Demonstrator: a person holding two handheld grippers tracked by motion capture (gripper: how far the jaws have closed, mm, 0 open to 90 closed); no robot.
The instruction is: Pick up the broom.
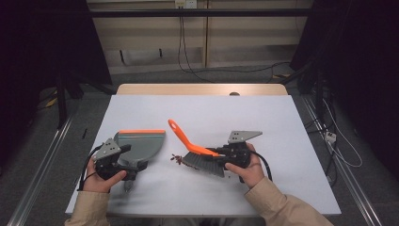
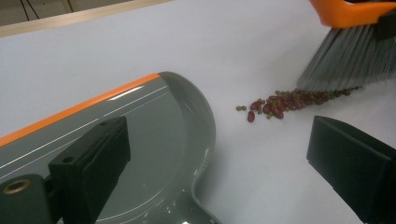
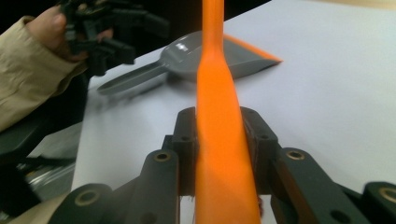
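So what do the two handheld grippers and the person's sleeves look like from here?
Both are black, boxy two-jaw tools. The left gripper and right gripper each carry a grey three-cornered plate on top and trail a black cable. The right gripper's linkage arms show round brass-coloured pivot holes. The sleeves are beige.

The left gripper (image 1: 123, 162) hovers low with jaws spread apart; the right gripper (image 1: 217, 154) is clamped tight, jaws pointing left.
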